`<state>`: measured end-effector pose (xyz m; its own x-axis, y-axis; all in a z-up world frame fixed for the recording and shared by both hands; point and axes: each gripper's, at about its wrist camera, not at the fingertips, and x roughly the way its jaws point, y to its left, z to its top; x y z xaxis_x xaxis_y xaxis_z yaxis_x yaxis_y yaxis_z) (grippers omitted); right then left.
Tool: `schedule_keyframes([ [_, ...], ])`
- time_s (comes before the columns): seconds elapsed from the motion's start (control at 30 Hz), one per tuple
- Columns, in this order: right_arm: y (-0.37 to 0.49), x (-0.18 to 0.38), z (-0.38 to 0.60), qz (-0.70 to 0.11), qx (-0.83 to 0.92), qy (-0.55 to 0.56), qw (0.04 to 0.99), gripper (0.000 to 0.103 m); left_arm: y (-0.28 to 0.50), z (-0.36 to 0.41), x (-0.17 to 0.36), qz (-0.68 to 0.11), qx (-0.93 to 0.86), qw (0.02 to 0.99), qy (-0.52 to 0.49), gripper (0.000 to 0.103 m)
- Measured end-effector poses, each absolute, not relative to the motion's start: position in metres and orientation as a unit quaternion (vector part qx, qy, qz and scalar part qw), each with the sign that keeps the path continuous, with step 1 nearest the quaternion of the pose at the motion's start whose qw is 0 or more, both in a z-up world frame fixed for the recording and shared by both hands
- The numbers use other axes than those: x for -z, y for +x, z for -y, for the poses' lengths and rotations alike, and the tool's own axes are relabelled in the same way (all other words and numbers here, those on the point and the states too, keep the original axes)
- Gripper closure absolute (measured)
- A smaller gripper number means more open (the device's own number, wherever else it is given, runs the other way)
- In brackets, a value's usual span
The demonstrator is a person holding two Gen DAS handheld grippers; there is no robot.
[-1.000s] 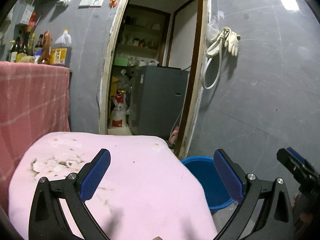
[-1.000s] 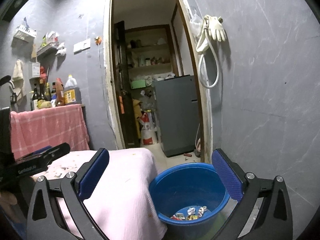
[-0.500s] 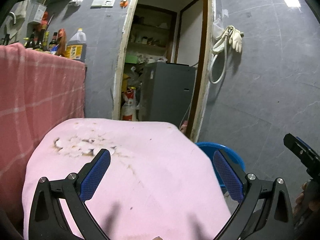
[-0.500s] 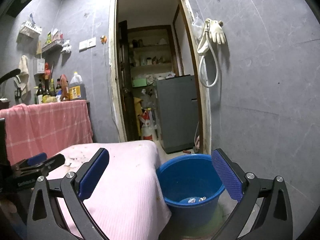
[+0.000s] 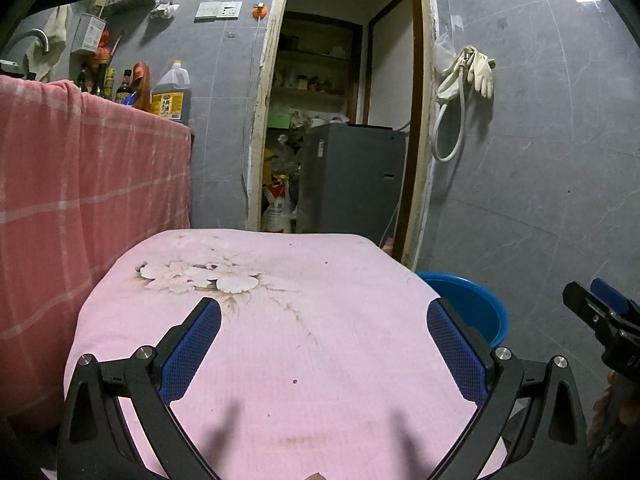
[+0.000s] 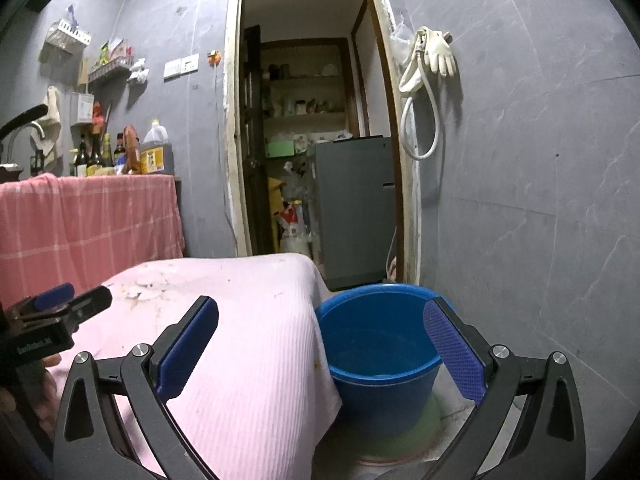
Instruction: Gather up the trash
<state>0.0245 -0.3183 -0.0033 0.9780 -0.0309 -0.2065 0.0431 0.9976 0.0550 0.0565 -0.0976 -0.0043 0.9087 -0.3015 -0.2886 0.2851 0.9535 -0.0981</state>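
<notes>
A blue bucket (image 6: 380,344) stands on the floor right of a small table under a pink cloth (image 5: 280,320); its rim also shows in the left wrist view (image 5: 468,304). Its contents are hidden from here. My left gripper (image 5: 324,344) is open and empty, low over the pink cloth. My right gripper (image 6: 320,344) is open and empty, above the table's right edge and the bucket. The cloth shows a pale flower print and small stains, and I see no loose trash on it.
A counter draped in red checked cloth (image 5: 80,184) with bottles stands at the left. An open doorway (image 5: 340,120) with a grey cabinet lies ahead. Gloves and a hose (image 6: 432,60) hang on the grey wall at the right.
Both grippers have dropped lower and pulled back toward the near side. The trash in the bucket's bottom has gone out of sight. Both stay open.
</notes>
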Motion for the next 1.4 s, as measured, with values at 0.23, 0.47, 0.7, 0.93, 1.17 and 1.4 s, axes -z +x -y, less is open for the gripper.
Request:
schedule_keyframes([
  [0.23, 0.0256, 0.0065, 0.3181, -0.110, 0.018, 0.030, 0.993, 0.000, 0.0583, 0.0949, 0.0049, -0.155, 0.147, 0.976, -0.031, 0.002],
  [0.47, 0.0254, 0.0071, 0.3181, -0.110, 0.019, 0.028, 0.993, 0.000, 0.0584, 0.0954, 0.0047, -0.154, 0.147, 0.977, -0.031, 0.002],
  [0.7, 0.0265, 0.0073, 0.3191, -0.110, 0.020, 0.029, 0.993, 0.000, 0.0575, 0.0949, 0.0043, -0.153, 0.147, 0.977, -0.028, 0.002],
  [0.93, 0.0262, 0.0068, 0.3199, -0.110, 0.019, 0.030, 0.993, 0.000, 0.0570, 0.0952, 0.0045, -0.153, 0.147, 0.977, -0.028, 0.002],
  [1.17, 0.0263, 0.0070, 0.3200, -0.109, 0.019, 0.030, 0.993, 0.000, 0.0573, 0.0942, 0.0045, -0.153, 0.147, 0.977, -0.027, 0.002],
  [1.4, 0.0261, 0.0073, 0.3195, -0.109, 0.019, 0.029, 0.993, 0.000, 0.0574, 0.0933, 0.0047, -0.152, 0.146, 0.977, -0.027, 0.002],
])
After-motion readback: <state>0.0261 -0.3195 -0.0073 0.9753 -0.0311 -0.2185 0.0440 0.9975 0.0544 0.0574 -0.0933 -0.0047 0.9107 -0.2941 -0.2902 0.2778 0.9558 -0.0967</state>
